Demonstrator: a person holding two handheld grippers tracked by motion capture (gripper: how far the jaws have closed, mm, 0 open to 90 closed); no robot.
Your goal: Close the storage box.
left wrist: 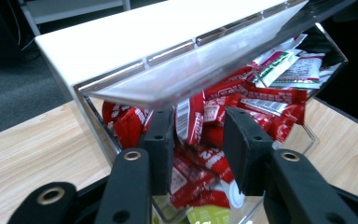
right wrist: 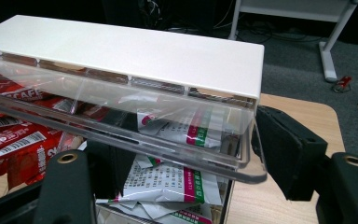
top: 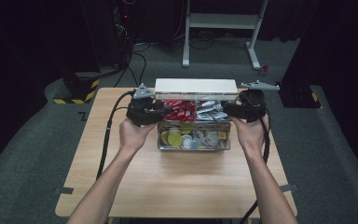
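Both grippers at the clear box, lid half raised.

Mid-table, toward the far edge of the pale wooden table (top: 177,186): clear plastic compartment box (top: 193,143) with a white top panel (top: 196,86) and a transparent hinged flap lid (left wrist: 200,77) tilted up. At the box's left end, left gripper (left wrist: 198,140), held in the left hand (top: 134,133), jaws open, apart over the red snack sachets (left wrist: 256,95), gripping nothing. In the front compartments, yellow and white round capsules (top: 179,137). In the back right compartment, white sachets with green and pink print (right wrist: 168,182). At the right end, right gripper (right wrist: 186,154), held in the right hand (top: 248,130), jaws wide apart, one either side of the lid's corner, not clamped on it.
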